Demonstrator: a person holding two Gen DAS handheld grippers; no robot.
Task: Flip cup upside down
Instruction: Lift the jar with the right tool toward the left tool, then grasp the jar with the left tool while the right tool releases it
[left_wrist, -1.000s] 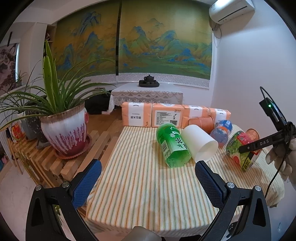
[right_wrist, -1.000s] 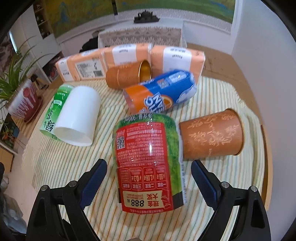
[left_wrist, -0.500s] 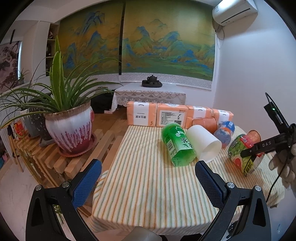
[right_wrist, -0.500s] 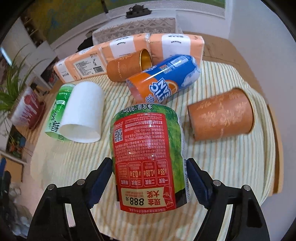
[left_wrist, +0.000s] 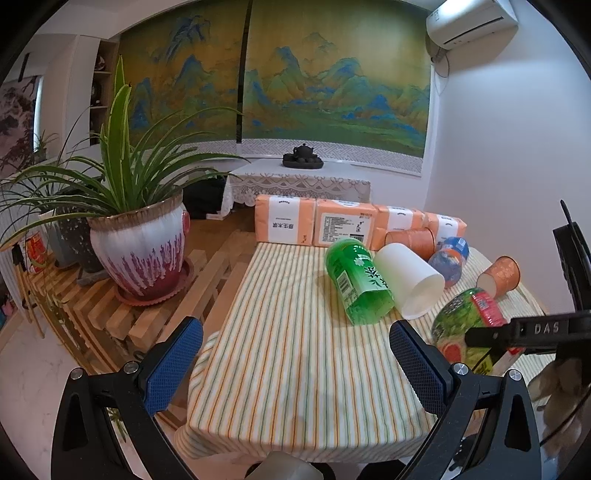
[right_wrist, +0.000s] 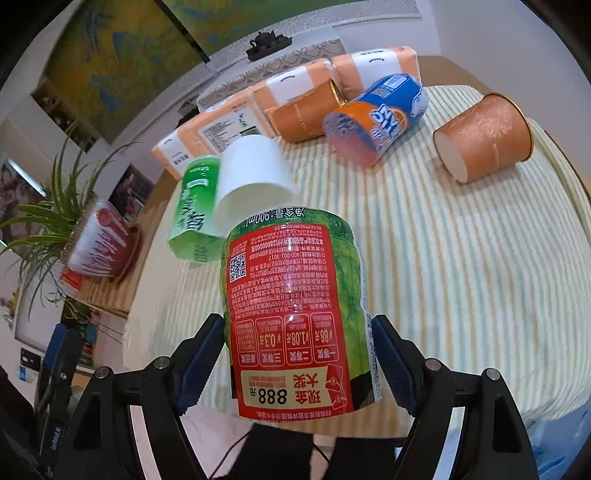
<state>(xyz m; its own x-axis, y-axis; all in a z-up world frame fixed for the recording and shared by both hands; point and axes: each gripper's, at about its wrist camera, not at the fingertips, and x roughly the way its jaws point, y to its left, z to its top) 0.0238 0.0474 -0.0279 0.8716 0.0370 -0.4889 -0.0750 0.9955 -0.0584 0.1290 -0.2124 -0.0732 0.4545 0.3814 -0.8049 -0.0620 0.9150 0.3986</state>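
Note:
My right gripper (right_wrist: 297, 363) is shut on a green and red labelled cup (right_wrist: 295, 314) and holds it tilted above the striped table (right_wrist: 461, 277). The same cup shows in the left wrist view (left_wrist: 467, 325), with the right gripper's black finger across it. My left gripper (left_wrist: 295, 358) is open and empty over the table's near left part (left_wrist: 295, 369). A white cup (left_wrist: 410, 280), a green labelled cup (left_wrist: 358, 280), a blue and orange cup (right_wrist: 373, 118) and two orange cups (right_wrist: 484, 136) lie on their sides.
Orange tissue packs (left_wrist: 314, 221) line the table's far edge. A potted plant (left_wrist: 140, 240) stands on a wooden rack left of the table. A wall stands close on the right.
My right gripper has closed on the green and red cup and lifted it off the table, tilting it. My left gripper has drawn back and to the left, still open.

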